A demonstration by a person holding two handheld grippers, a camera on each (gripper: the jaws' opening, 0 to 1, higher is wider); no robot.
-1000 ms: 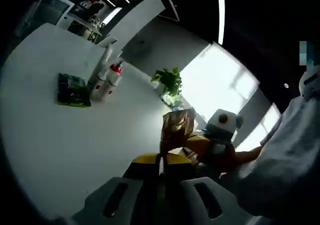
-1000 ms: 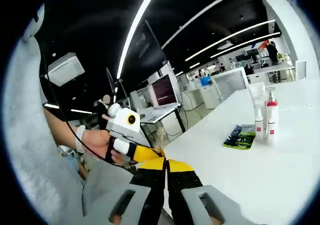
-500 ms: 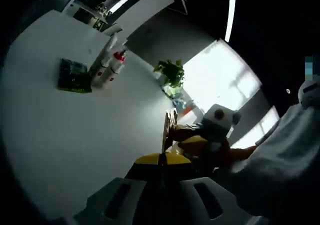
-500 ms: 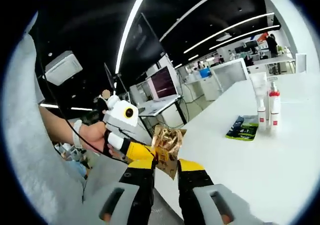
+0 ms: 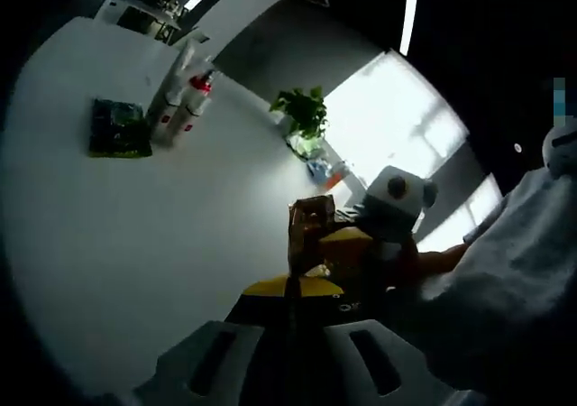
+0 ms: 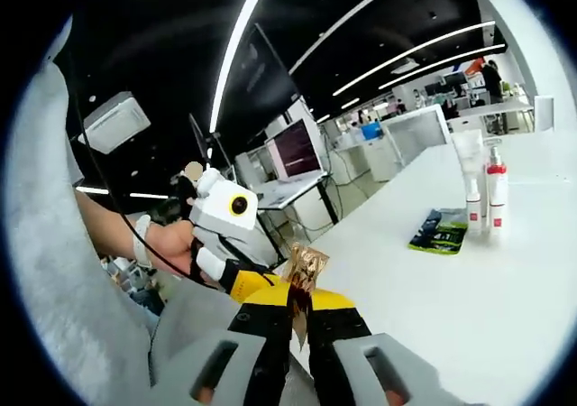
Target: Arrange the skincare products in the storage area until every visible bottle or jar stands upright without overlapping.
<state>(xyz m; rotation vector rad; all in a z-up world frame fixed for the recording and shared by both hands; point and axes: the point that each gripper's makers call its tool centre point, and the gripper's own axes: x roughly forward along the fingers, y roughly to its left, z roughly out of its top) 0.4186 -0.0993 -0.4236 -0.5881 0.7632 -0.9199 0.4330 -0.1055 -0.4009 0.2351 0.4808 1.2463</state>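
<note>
- In the right gripper view, the right gripper [image 6: 298,309] is seen with its yellow-tipped jaws drawn nearly together, and a gold foil sachet [image 6: 305,271] is pinched between them, standing up edge-on from the tips.
- In the left gripper view, the left gripper [image 5: 290,290] is seen with its jaws pressed together; the same sachet [image 5: 306,230] rises just above its tips, but whether it is gripped there cannot be told.
- The left gripper [image 6: 243,280] is also seen in the right gripper view, held in a hand [image 6: 171,244] just beside the right one.
- Half a second earlier the right jaws were spread wider and the sachet was shown broadside; it is now turned thin and the gap has been narrowed.
- On the white table [image 6: 505,307], well apart from both grippers, two slim bottles [image 6: 480,198] are stood upright side by side, with a green packet [image 6: 439,231] lying flat just beside them.
- A potted plant [image 5: 305,126] is placed farther along the table edge.
</note>
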